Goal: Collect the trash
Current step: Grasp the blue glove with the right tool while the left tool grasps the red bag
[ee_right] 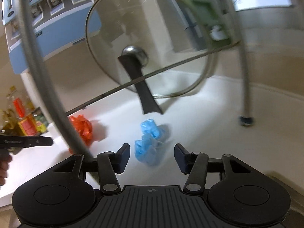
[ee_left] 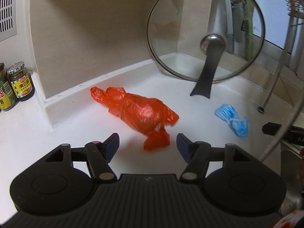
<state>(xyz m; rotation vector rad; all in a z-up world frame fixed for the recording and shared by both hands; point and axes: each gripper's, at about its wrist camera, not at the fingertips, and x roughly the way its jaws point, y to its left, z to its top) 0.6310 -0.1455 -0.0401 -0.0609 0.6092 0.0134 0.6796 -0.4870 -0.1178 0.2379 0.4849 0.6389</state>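
A crumpled orange plastic bag (ee_left: 140,112) lies on the white counter (ee_left: 72,133). Its near end sits between the fingertips of my left gripper (ee_left: 147,142), which is open with the pads clear of the plastic. A knotted blue plastic bag (ee_left: 232,120) lies to the right. In the right wrist view that blue bag (ee_right: 149,144) lies just ahead of and partly between the fingertips of my right gripper (ee_right: 152,155), also open and not pressing it. The orange bag (ee_right: 83,127) shows at the left, partly behind a metal rack tube.
A glass pot lid (ee_left: 205,30) with a black handle leans against the back wall. Sauce jars (ee_left: 19,81) stand at the left. A dish rack's leg (ee_left: 260,109) and curved tube (ee_right: 43,72) cross the right side. A steel sink (ee_left: 290,157) lies at the right.
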